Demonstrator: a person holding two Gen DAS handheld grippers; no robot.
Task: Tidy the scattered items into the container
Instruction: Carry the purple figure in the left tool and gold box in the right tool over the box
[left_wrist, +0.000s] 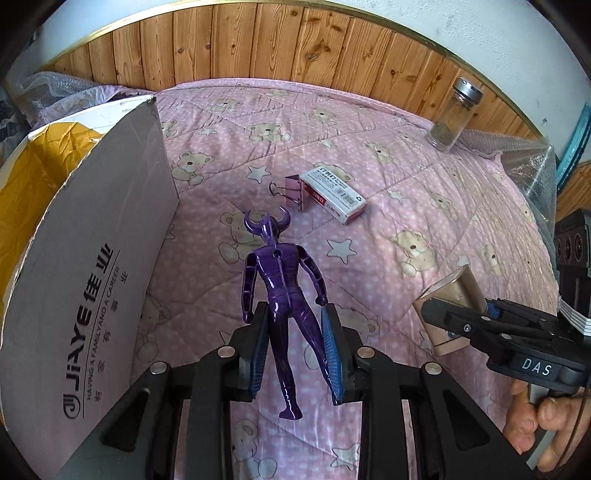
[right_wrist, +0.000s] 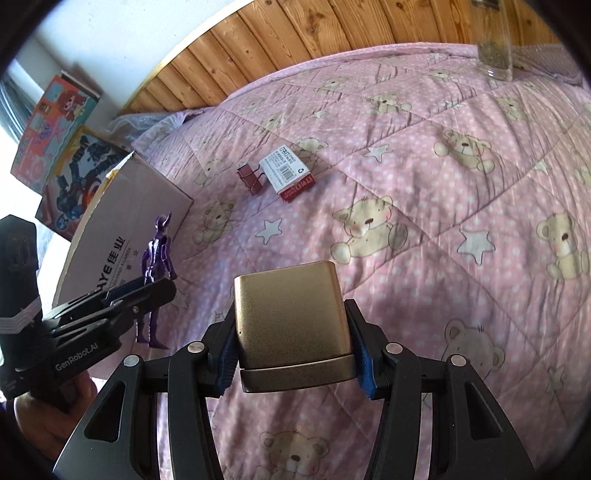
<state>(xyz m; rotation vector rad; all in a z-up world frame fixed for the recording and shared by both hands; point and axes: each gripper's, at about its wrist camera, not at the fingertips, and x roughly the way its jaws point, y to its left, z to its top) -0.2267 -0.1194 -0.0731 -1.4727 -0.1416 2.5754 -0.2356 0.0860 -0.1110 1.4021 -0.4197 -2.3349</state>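
Two grasps made: left gripper (left_wrist: 295, 347) fingers clamp purple figure (left_wrist: 282, 273); right gripper (right_wrist: 295, 354) fingers clamp gold box (right_wrist: 291, 321). Next, judged: carry both to cardboard box (left_wrist: 92, 258) at 9 o'clock, release inside.

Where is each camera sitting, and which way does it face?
Left wrist view: rides the left claw, facing the wooden wall across the pink quilt; clamps a purple figure; a hand shows.
Right wrist view: rides the right claw, facing likewise; clamps a gold box.
Shared: cardboard box, binder clip, staples box, glass jar.
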